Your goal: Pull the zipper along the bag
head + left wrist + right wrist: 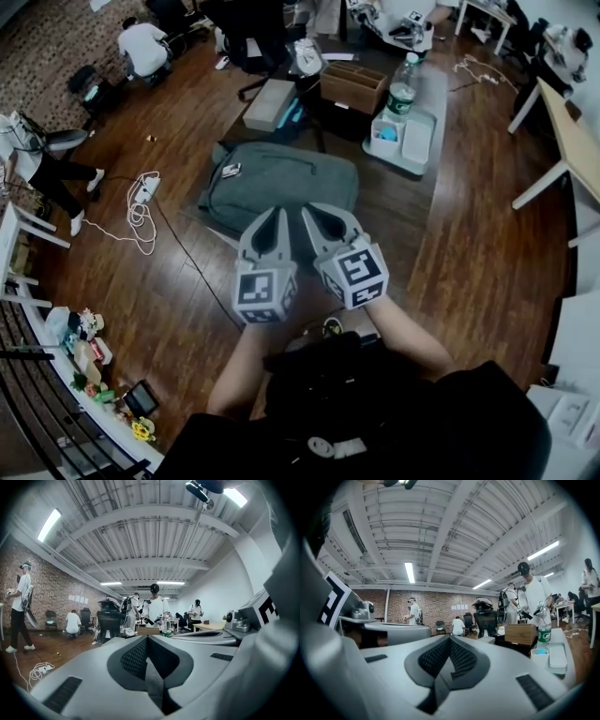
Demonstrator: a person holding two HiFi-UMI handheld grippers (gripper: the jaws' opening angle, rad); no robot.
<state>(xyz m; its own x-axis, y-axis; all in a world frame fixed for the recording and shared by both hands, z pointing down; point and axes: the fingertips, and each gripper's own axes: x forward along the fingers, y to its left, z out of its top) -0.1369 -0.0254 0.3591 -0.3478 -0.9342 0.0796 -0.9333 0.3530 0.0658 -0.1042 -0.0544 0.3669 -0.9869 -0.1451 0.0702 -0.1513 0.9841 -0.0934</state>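
A grey-green bag [281, 183] lies flat on a low dark table, seen from above in the head view; its zipper is too small to make out. Both grippers hover side by side just on the near side of the bag, pointing level toward it and above it. My left gripper [281, 212] is shut with nothing between its jaws. My right gripper [305, 210] is also shut and empty. In the left gripper view my left gripper [147, 637] shows its pads meeting at the tip, and my right gripper [450, 638] looks the same in the right gripper view. The bag is hidden below the jaws in both gripper views.
Beyond the bag stand a brown cardboard box [354, 86], a water bottle [401, 89] and a white tray [412, 141]. A grey box [270, 103] lies at the table's far left. A power strip with white cable [141, 202] lies on the wooden floor. Several people work in the background [154, 609].
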